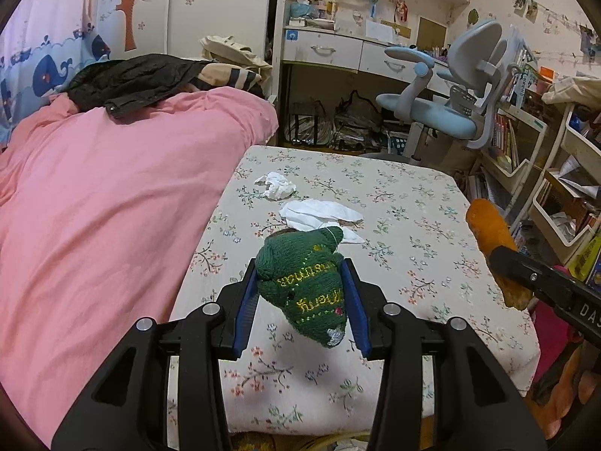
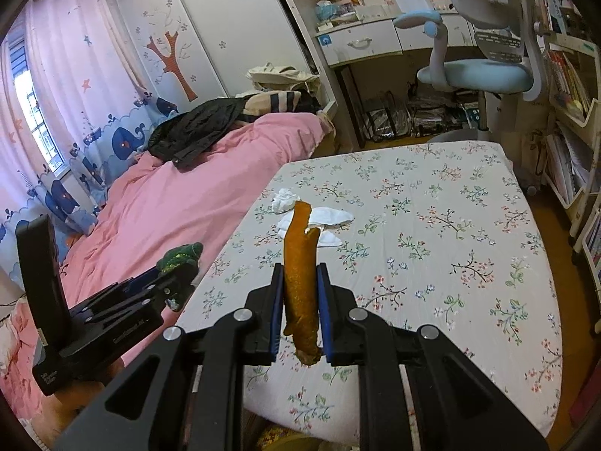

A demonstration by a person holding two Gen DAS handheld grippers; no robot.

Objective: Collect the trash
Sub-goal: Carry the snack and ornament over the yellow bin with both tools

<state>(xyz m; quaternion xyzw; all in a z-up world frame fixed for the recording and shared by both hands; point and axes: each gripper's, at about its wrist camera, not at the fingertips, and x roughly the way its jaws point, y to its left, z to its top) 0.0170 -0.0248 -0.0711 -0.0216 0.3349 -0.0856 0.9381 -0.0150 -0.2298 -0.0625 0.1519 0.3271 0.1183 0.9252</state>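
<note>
My left gripper [image 1: 300,267] is shut on a small green knitted sock [image 1: 300,285] with gold lettering, held above the floral bedsheet [image 1: 413,225]. The same gripper [image 2: 176,267] with the green sock [image 2: 180,255] shows at the left of the right wrist view. My right gripper [image 2: 299,268] is shut on a long orange peel [image 2: 298,274] that stands upright between the blue pads; that peel [image 1: 492,240] also shows at the right edge of the left wrist view. A crumpled white tissue [image 1: 276,185] and flat white tissues [image 1: 319,214] lie on the sheet ahead.
A pink duvet [image 1: 112,195] with a black jacket [image 1: 127,82] covers the bed's left side. A blue desk chair [image 1: 450,112], a desk with drawers [image 1: 338,52] and bags beneath stand beyond the bed. Shelves with books [image 1: 556,173] line the right.
</note>
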